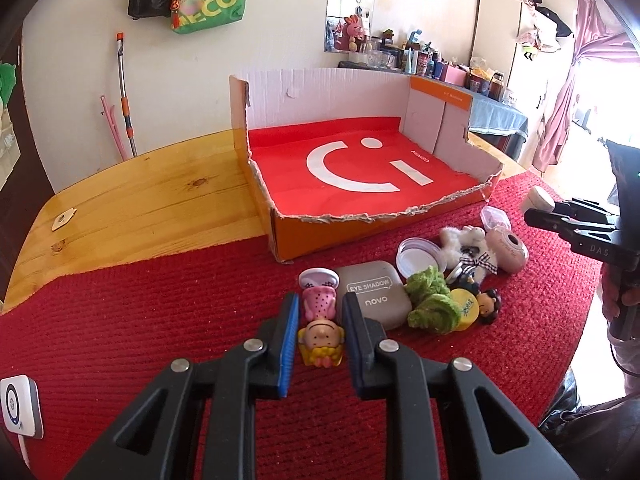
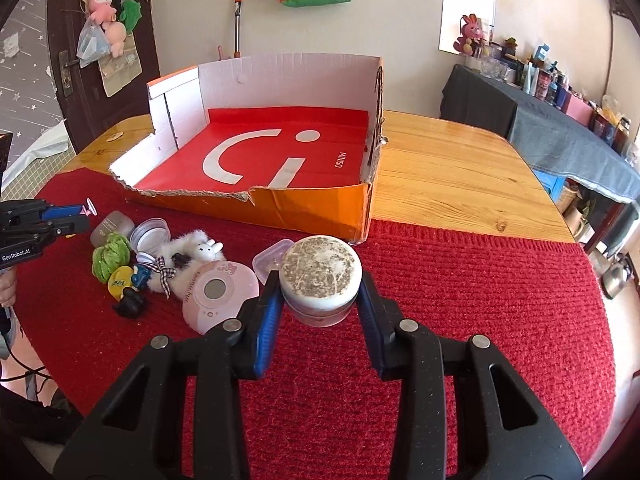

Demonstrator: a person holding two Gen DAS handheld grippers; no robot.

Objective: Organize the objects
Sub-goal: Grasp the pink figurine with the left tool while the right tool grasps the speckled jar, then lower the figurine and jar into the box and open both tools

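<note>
Wooden table [image 2: 460,184] carries a red mat [image 2: 480,320] across its near part. On the table, its front edge touching the mat, sits an orange cardboard box [image 2: 312,208] with a torn front wall and a red liner bearing a white smiley mark [image 1: 360,168]; nothing lies inside it.

Left gripper [image 1: 322,312] stands low over the mat, jaws partly apart on either side of a small doll [image 1: 320,320] with a pink dress and yellow hair, lying flat. Whether the pads press on it cannot be told.

Right gripper [image 2: 320,292] is clamped on a round white jar [image 2: 320,276] with a worn, speckled lid, held near the box's front right corner.

The rest forms a cluster on the mat in front of the box:
- grey eye shadow case [image 1: 374,296], just beside the doll;
- pink round case [image 2: 220,296];
- white plush toy [image 2: 192,256] with a checked bow;
- green knitted piece [image 1: 430,300];
- round metal tin [image 1: 420,254];
- clear plastic container [image 2: 270,260], just behind the held jar;
- yellow round lid [image 1: 468,308];
- small dark-haired figure [image 1: 490,306], touching the yellow lid.
</note>
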